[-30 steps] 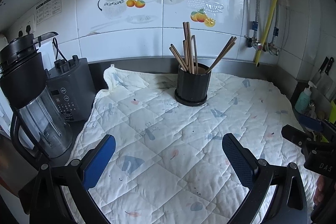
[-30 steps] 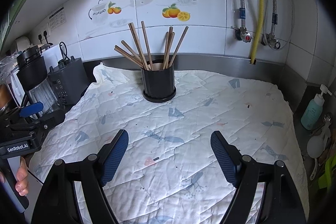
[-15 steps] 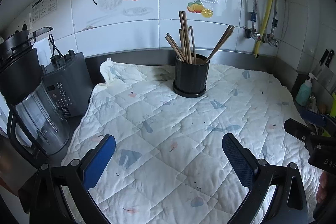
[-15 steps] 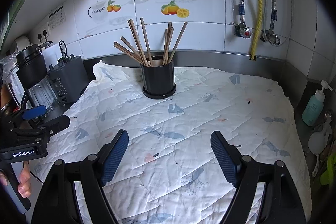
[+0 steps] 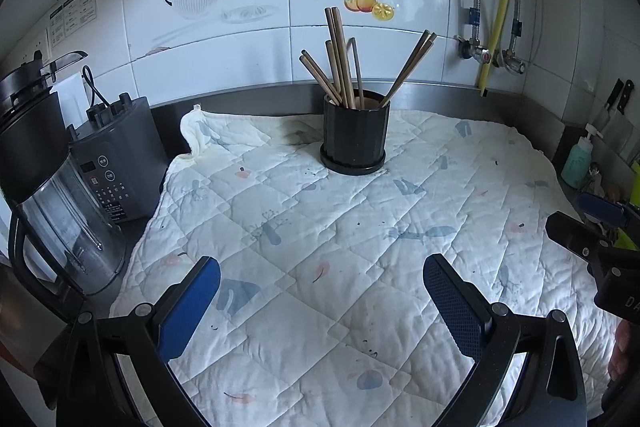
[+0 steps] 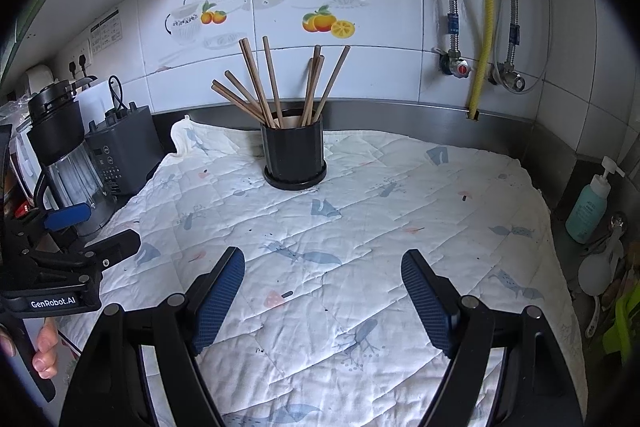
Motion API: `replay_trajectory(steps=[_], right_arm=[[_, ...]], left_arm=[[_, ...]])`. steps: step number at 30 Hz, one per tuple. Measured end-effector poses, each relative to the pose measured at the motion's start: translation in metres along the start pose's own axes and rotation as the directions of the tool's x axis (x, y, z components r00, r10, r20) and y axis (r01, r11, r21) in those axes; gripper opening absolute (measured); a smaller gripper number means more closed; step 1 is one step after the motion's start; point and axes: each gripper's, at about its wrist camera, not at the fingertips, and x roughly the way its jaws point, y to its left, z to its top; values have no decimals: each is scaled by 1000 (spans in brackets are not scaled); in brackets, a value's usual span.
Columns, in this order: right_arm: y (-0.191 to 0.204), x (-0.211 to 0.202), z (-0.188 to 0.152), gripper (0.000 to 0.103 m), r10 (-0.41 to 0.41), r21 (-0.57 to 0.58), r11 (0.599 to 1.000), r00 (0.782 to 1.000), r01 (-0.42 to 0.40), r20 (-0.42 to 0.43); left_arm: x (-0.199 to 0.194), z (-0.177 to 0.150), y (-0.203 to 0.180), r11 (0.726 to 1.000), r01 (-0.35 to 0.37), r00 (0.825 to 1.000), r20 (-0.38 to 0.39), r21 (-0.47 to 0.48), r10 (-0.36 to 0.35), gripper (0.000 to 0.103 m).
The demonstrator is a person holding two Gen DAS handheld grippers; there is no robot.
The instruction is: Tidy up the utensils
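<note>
A black ribbed holder (image 5: 355,137) stands on the quilted cloth (image 5: 320,239) near the back wall, with several wooden chopsticks (image 5: 340,59) fanned out of it. It also shows in the right wrist view (image 6: 294,155), chopsticks (image 6: 272,83) upright and leaning. My left gripper (image 5: 320,291) is open and empty, well short of the holder. My right gripper (image 6: 322,287) is open and empty, also short of the holder. The right gripper's body shows at the right edge of the left wrist view (image 5: 596,243); the left gripper shows at the left of the right wrist view (image 6: 68,267).
A blender jug (image 5: 52,203) and its grey base (image 5: 120,159) stand left of the cloth. A soap bottle (image 6: 592,203) and utensils (image 6: 600,267) sit at the right. Taps and a yellow hose (image 6: 486,11) are on the tiled wall.
Both grippers have drawn back and tilted slightly, so the holder sits a little lower and farther in view. Both stay open and empty.
</note>
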Motion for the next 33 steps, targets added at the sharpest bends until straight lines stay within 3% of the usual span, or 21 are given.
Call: replay_trajectory(steps=[33], right_arm=[[0,1,-4,88,11,4,1000,1000,-11,-5]], left_arm=[[6,-3,-2,1000,-2,1000,-15,13,3,103]])
